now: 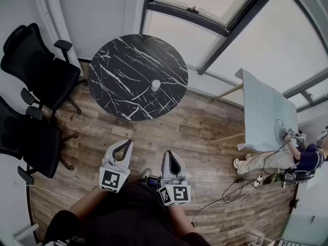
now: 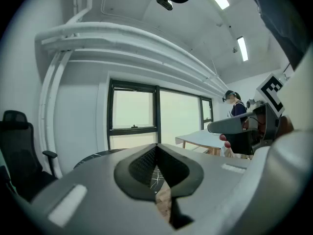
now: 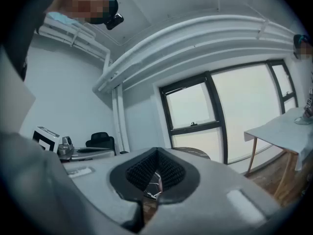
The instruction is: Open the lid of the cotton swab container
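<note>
Container [image 1: 155,85] sits well ahead of left gripper [image 1: 124,143] and right gripper [image 1: 169,154], fingers [image 2: 142,165] closed empty.

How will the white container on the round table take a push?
Likely light: the white container is small on the round table. It stands upright, so a high push may tip it. The table looks smooth, so it may slide.

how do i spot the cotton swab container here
Find the round black marble table by the window, next to two black office chairs. The cotton swab container is the small white cylinder near its middle, the only thing standing on it.
</note>
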`<state>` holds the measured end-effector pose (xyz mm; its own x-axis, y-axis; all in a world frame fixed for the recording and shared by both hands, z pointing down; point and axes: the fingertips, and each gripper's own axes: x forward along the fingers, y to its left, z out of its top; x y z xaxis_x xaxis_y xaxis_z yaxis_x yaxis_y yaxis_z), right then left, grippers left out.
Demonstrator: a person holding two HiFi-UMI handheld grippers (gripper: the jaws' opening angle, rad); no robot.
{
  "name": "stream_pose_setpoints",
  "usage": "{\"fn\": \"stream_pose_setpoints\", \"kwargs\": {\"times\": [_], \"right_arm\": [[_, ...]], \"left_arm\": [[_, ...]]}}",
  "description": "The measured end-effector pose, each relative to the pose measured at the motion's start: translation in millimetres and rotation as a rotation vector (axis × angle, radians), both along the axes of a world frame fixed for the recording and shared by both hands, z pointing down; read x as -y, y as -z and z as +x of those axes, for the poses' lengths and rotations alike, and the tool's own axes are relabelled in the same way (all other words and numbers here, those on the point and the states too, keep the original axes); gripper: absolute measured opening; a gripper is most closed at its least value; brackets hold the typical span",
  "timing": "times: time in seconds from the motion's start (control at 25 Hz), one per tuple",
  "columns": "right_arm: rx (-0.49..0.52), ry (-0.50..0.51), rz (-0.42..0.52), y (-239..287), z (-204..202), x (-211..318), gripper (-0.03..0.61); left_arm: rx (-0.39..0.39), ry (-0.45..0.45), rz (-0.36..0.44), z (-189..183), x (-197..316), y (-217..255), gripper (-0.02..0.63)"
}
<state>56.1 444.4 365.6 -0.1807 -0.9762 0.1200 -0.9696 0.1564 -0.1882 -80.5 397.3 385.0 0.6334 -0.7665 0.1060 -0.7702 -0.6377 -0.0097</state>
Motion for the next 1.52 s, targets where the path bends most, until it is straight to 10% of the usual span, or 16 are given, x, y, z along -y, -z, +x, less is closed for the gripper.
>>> {"fn": "stream_pose_setpoints", "kwargs": {"times": [1.52], "right_arm": [[0.025,0.155,0.041,-7.0,61.2,-39.0,-0.003]], "left_arm": [[0.037,0.156,0.001,50.9,-61.1,-9.1,0.002]]}}
